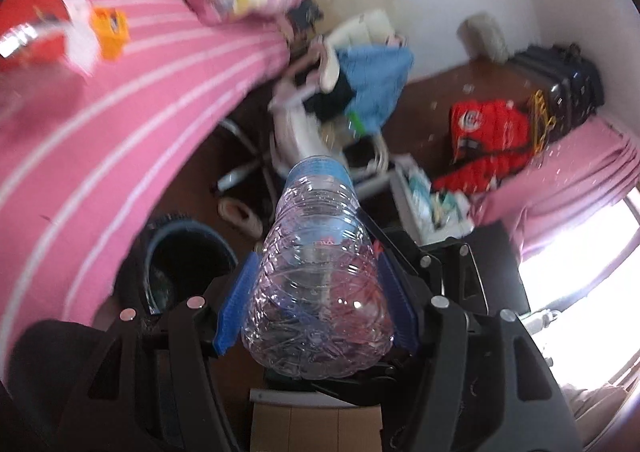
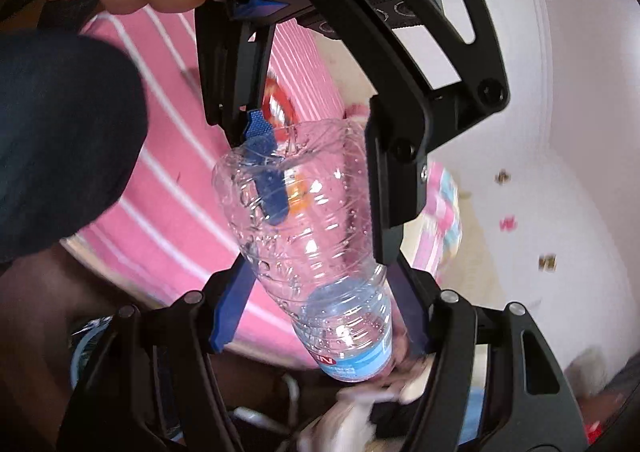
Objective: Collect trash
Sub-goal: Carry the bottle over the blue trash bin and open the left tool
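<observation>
A clear, empty plastic bottle [image 1: 316,272] with a pale blue label is gripped at its base end by my left gripper [image 1: 316,292], whose blue pads [image 1: 236,304] press both sides. In the right wrist view the same bottle [image 2: 316,228] points its label end toward my right gripper [image 2: 320,292]. The right gripper's blue fingers [image 2: 232,308] sit on either side of the bottle's label end, touching or nearly touching it. The left gripper [image 2: 312,143] comes in from the top of that view, shut on the bottle. A dark round bin [image 1: 180,264] stands on the floor beside the bed, below left of the bottle.
A pink striped bed [image 1: 100,131] fills the left. A red packet [image 1: 28,31] and an orange item [image 1: 110,29] lie on it. A white chair with blue clothes [image 1: 360,91], a red jacket [image 1: 484,139], a black suitcase [image 1: 560,87] and slippers [image 1: 240,215] crowd the brown floor.
</observation>
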### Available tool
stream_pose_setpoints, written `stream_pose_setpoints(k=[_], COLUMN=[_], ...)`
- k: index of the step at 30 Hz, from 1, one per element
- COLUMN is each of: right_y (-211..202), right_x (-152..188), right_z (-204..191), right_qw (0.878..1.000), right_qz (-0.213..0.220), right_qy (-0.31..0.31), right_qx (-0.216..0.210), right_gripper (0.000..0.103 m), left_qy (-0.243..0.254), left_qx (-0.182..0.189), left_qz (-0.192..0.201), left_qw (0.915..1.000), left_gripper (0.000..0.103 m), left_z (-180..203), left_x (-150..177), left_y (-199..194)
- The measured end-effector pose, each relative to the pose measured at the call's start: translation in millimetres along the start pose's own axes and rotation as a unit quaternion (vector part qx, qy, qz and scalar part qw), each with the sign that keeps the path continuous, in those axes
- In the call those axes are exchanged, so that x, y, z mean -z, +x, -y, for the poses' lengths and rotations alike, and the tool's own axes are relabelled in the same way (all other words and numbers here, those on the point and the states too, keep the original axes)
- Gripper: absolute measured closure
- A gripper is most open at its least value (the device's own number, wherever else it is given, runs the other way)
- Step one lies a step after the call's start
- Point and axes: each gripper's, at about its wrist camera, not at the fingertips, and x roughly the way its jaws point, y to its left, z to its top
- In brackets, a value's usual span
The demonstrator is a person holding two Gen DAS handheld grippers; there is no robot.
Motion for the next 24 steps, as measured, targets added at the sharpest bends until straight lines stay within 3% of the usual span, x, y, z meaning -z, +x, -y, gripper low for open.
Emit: stream_pose_setpoints(k=[6, 12, 18, 23, 24], right_y=[18.8, 35.4, 69.8, 96.4, 102.8], right_x=[55.9, 98.4, 140.9, 168.1, 172.4], right_z=[-33.3, -49.6, -76.6, -100.8, -108.8], right_qw=[0.998, 0.991, 0.981, 0.975, 0.974], right_qz=[-0.029, -0.059, -0.092, -0.121, -0.131], right_qy=[0.058, 0.116, 0.162, 0.173, 0.169], right_qx=[-0.010, -0.031, -0.054, -0.075, -0.078], right_gripper=[0.038, 0.038, 0.037, 0.037, 0.037], left_qy=[-0.002, -0.003, -0.001, 0.029, 0.044], left_qx=[-0.029, -0.076, -0.122, -0.175, -0.194], left_qz=[-0.066, -0.148, -0.221, -0.282, -0.293], left_qw=[0.9974, 0.9861, 0.9675, 0.9428, 0.9352], left_gripper=[0.043, 0.043, 0.043, 0.043, 0.038], left_z=[-10.1, -30.6, -55.3, -74.2, -77.7], left_x=[7.8, 9.9, 8.3, 12.9, 13.9], left_y=[62.9, 128.5, 195.5, 250.1, 260.8])
